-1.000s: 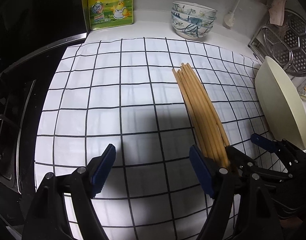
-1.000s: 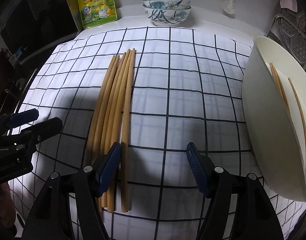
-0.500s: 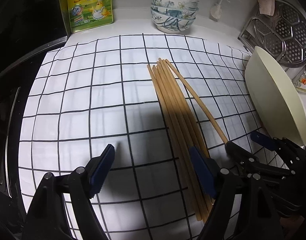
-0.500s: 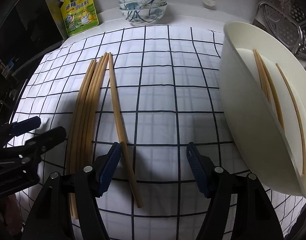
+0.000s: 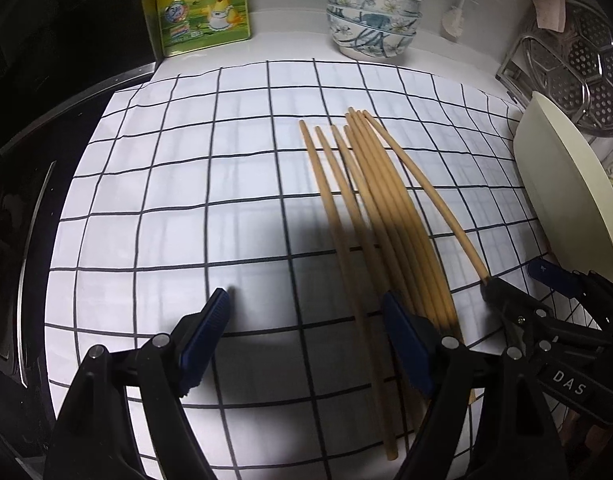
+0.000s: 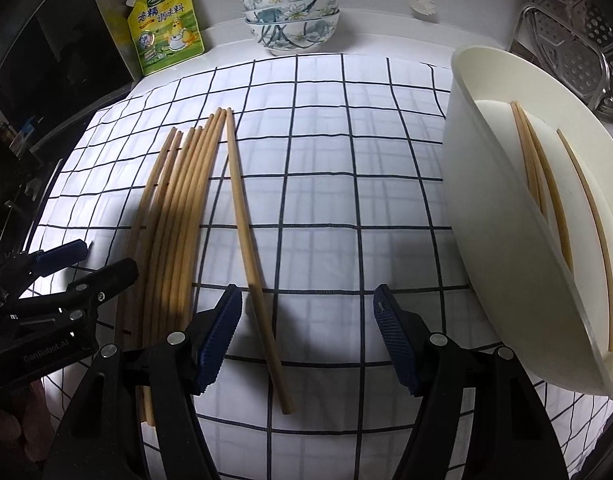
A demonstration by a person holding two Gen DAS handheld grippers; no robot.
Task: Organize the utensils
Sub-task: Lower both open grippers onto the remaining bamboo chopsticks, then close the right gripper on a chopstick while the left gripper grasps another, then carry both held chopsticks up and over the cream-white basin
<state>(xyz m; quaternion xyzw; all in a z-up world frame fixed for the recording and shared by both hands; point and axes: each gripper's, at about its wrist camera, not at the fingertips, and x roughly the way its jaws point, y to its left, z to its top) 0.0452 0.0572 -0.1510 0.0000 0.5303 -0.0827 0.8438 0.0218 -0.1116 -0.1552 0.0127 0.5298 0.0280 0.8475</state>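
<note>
We've got both grippers low over the checked cloth [image 6: 346,184], and the move ahead turns on one stray chopstick [image 6: 248,240] that lies split off from the main bundle [image 6: 174,216]. In the R wrist view its long axis runs near-to-far, roughly along the R gripper's [image 6: 308,334] line of sight, w/ the near end passing between the two blue pads, closer to the left pad [image 6: 220,336] than the right one. R gripper is spread wide and empty, nothing pinched. So the R hand is the nearer one for this stick; the bundle sits just to its left, fanned a bit at the far tips, mostly side by side. The L gripper [image 5: 306,340] is also wide and holds nothing; in its own view the bundle [image 5: 370,208] runs past its right pad [image 5: 406,344], w/ a stick or two passing between the pads. The cream tray [image 6: 506,264] stands tilted at the far right, well apart from the stray stick, and already holds about 3 chopsticks [image 6: 546,184], so we judge the job partly done w/ most sticks left on the cloth. Our guess: since the stick lies along the fingers, not across them, closing as-is should pinch it sideways near its end, which could let it pivot or droop. Bowls [image 6: 292,12] and the yellow pouch [image 6: 166,20] at the back stay out of it.
</note>
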